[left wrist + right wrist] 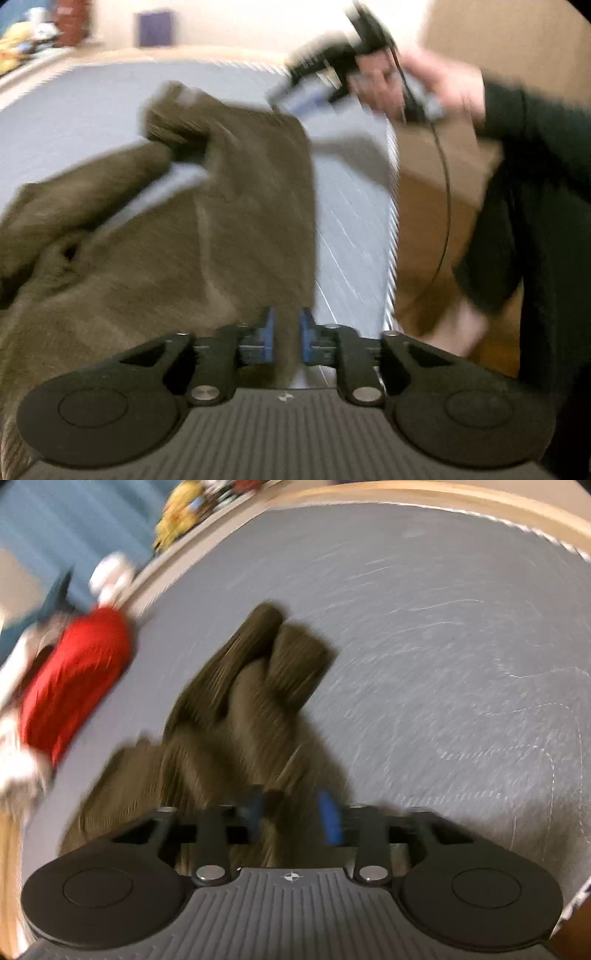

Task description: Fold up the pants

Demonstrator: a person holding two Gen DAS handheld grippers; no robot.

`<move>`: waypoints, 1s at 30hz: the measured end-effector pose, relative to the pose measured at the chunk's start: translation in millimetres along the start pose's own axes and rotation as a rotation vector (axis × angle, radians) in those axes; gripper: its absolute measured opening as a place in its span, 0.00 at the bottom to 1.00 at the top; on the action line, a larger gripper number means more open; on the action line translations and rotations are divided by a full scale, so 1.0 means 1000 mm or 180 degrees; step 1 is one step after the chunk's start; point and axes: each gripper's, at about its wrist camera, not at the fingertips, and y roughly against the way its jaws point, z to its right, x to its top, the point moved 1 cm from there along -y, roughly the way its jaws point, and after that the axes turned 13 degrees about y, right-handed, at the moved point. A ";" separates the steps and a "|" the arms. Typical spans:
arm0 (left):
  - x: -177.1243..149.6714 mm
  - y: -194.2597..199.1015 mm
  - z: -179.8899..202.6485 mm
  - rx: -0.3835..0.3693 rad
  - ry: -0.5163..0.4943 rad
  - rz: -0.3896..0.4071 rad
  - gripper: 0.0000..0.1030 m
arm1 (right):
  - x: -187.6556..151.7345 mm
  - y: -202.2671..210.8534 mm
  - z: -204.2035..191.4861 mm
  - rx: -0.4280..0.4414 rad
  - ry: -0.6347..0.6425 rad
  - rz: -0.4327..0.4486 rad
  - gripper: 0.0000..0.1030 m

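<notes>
Pants lengthwise, seemingly cuffs farthest.

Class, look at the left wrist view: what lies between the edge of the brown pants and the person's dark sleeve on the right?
In the left wrist view, bare grey quilted mattress, then brown floor, separate the pants from the sleeve.

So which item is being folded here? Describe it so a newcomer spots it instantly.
Find the grey-blue mat covering the surface. The pants lie crumpled on it, before both grippers. They are olive-brown and ribbed, unlike the red and white plush toy at the mat's edge.
</notes>
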 end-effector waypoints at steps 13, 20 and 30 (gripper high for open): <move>0.034 0.077 -0.105 0.1374 0.1880 0.1337 0.65 | 0.032 -0.094 0.003 0.0337 -0.0274 -0.0237 0.26; 0.040 0.097 -0.113 0.1605 0.2108 0.1372 0.66 | 0.042 0.006 -0.040 -0.0570 0.0734 0.0748 0.13; 0.038 0.087 -0.103 0.1500 0.2097 0.1368 0.66 | 0.020 0.065 0.035 -0.0559 0.0323 0.0439 0.30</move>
